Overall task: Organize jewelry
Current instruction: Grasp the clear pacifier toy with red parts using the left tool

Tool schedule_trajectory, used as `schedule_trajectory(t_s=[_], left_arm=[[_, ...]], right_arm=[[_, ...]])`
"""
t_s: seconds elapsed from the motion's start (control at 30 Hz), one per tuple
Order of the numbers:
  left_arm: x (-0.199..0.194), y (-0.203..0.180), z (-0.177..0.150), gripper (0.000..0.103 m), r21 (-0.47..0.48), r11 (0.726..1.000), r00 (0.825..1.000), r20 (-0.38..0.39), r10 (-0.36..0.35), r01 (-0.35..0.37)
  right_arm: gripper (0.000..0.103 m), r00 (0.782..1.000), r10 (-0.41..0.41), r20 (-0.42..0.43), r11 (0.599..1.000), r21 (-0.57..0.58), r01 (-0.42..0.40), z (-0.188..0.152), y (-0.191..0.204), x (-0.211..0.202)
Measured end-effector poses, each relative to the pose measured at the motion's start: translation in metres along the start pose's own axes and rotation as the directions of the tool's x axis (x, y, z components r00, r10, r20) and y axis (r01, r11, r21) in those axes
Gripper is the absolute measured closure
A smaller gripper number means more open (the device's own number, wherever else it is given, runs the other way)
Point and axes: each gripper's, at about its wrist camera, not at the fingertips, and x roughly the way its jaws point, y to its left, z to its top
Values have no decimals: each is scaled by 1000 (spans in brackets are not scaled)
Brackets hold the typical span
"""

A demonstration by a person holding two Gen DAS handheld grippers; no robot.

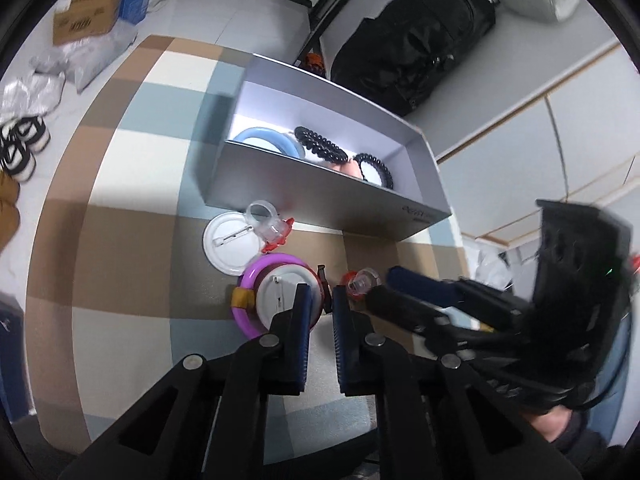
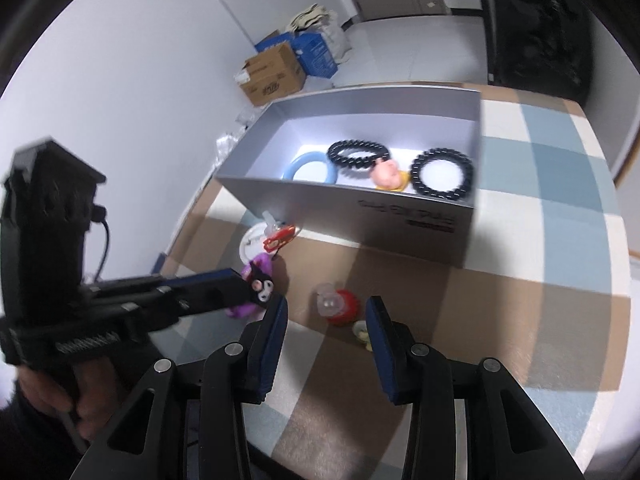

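A grey box (image 1: 320, 196) (image 2: 360, 216) on the checked mat holds a blue ring (image 2: 310, 166), two black bead bracelets (image 2: 358, 154) (image 2: 442, 174) and a pink figure (image 2: 386, 174). My left gripper (image 1: 320, 300) (image 2: 260, 284) is shut on a round cartoon badge (image 1: 280, 296) (image 2: 262, 284) that lies on a purple ring (image 1: 250, 312). My right gripper (image 2: 326, 312) is open above a red and clear toy ring (image 2: 336, 304) (image 1: 358, 282); one of its fingers (image 1: 404, 278) shows in the left wrist view.
A white badge (image 1: 226, 242) and a clear ring with a red charm (image 1: 268, 226) (image 2: 278, 236) lie in front of the box. A small yellow piece (image 2: 362, 332) lies by the right finger. Cardboard boxes (image 2: 272, 74) and a black bag (image 1: 416, 40) stand on the floor beyond.
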Motion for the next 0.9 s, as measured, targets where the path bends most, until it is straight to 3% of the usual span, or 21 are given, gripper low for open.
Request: schedule_trajectory(t_s=[0.03, 0.1, 0.13, 0.17, 0.23, 0.43, 0.67, 0.9], left_arm=[[-2, 2, 0, 97, -12, 1000, 1000, 2, -12, 12], [-5, 8, 1, 97, -39, 999, 999, 4, -33, 33], [-7, 12, 1, 97, -58, 997, 999, 5, -45, 46], [-7, 14, 2, 97, -68, 996, 999, 6, -50, 50], [-10, 19, 2, 97, -89, 994, 998, 12, -64, 64], [-25, 34, 2, 97, -164, 978, 991, 44, -127, 133], [-21, 44, 0, 97, -208, 975, 997, 20, -70, 73], [-23, 21, 11, 94, -68, 995, 992, 94, 79, -73]], right_arm=[[67, 1000, -17, -1, 1000, -21, 17, 1, 4, 4], [81, 999, -44, -11, 998, -47, 43, 1, 9, 10], [83, 997, -79, -1, 995, -59, 79, 1, 10, 10], [93, 996, -84, 2, 995, -56, 84, 2, 9, 10], [98, 998, -58, 7, 998, -22, 58, 5, 4, 8], [99, 999, 5, 33, 999, 38, -6, 9, -4, -1], [99, 996, 55, 68, 995, 76, -60, 14, -3, -8], [99, 991, 70, 112, 993, 84, -80, 21, -2, -19]])
